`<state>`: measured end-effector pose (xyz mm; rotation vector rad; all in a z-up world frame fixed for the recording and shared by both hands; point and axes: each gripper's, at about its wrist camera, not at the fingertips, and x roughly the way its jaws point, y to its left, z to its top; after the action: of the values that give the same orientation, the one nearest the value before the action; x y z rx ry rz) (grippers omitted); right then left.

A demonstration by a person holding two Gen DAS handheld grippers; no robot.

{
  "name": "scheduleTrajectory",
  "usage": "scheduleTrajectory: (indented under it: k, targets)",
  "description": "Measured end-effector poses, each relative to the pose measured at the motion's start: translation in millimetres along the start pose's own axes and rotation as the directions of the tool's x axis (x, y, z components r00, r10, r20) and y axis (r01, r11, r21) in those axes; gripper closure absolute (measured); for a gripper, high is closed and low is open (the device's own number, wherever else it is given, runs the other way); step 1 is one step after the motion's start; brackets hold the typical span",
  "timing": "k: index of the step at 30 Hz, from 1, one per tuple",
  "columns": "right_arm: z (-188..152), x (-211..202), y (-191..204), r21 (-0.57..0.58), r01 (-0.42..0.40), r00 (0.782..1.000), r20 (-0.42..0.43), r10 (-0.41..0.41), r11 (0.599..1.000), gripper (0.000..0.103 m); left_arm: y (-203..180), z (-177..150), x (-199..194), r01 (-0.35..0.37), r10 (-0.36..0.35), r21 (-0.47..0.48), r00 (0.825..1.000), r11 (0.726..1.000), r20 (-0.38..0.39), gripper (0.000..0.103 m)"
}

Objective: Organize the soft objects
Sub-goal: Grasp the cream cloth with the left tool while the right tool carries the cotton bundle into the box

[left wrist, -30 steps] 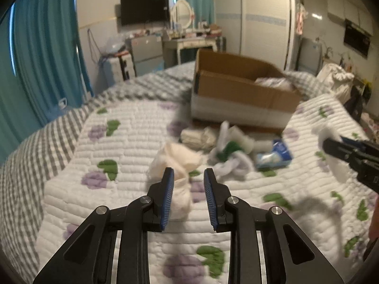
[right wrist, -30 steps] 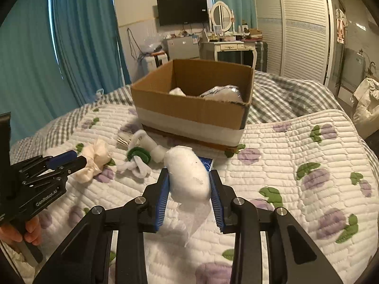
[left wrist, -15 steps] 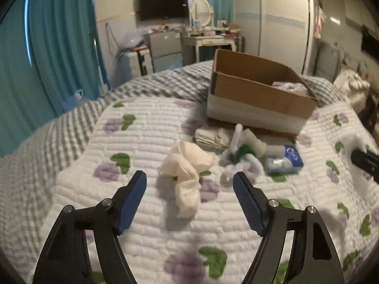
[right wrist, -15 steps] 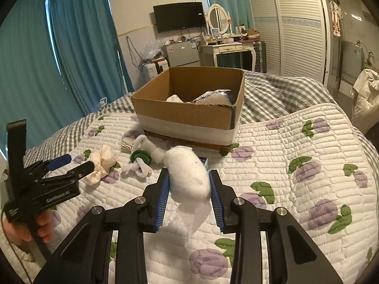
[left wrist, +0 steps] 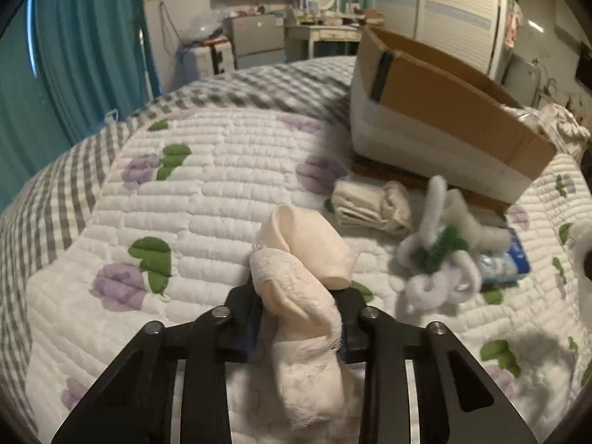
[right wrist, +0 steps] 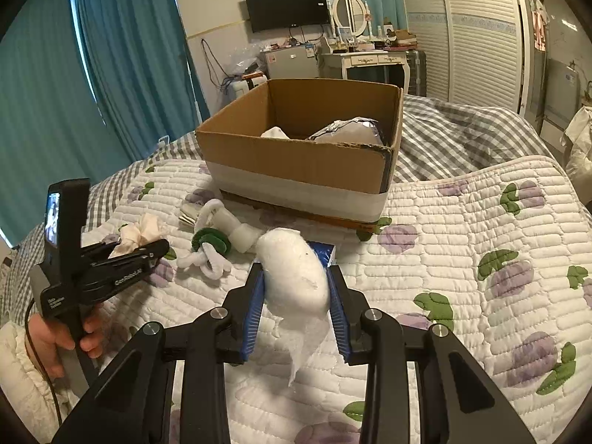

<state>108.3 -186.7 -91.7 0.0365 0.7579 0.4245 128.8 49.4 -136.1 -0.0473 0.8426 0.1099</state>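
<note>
The cream cloth [left wrist: 307, 270] is judged to be light, limp and compressible — it will sag and trail wherever it is not supported, so it is best taken at its bunched middle rather than by a loose end, and there is little to break. It is seen clamped between the blue pads of the left hand-held gripper [left wrist: 299, 318], its rolled upper part standing out beyond the fingertips and its lower part hanging down between the black fingers onto the quilted bed [left wrist: 207, 185]. The white fluffy wad [right wrist: 296, 273] is likewise taken to be featherweight and easily crushed — a thin wisp hangs loose below it and may snag or tear off; it is pinched across its middle by the right hand-held gripper [right wrist: 296, 303], closed on it. Relative to the cardboard box [right wrist: 296, 170], both held pieces are on the near side, with the cloth off toward its left corner and the wad almost straight in front of its front wall. Between them and the box lie a white-and-green knotted toy [left wrist: 440, 255], a folded cream bundle [left wrist: 370, 207] and a blue packet [left wrist: 507, 262], all on the bed just in front of the box.
</note>
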Motion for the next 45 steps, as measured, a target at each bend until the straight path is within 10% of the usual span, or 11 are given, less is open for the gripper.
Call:
scheduleTrajectory:
  k: [10,21,24,33,45]
  targets:
    - [93,-29,-9,-0.115,0.041,0.992,0.125,-0.026,0.993,0.069,-47,80,-90,0.154,-0.167,0.081,0.966,0.985,0.197,0.081]
    - [194,57,-40,-0.058,-0.013,0.987,0.158,0.022,0.998,0.065,-105,160,-28,0.139,-0.171,0.158,0.963,0.978,0.208,0.068]
    - [198,71,-46,-0.037,0.022,0.985,0.17,-0.016,0.999,0.025,-109,163,-12,0.111,-0.14,0.156,0.972,0.982,0.189,0.016]
    - [189,31,-61,0.001,0.068,0.978,0.198,-0.067,0.998,0.025,-93,152,-34,0.054,-0.08,0.125,0.974,0.991,0.211,0.016]
    - [159,-106,-17,-0.105,0.108,0.962,0.263,-0.077,0.989,0.0,-62,115,-186,-0.023,-0.024,0.115,0.918,0.993,0.396,0.016]
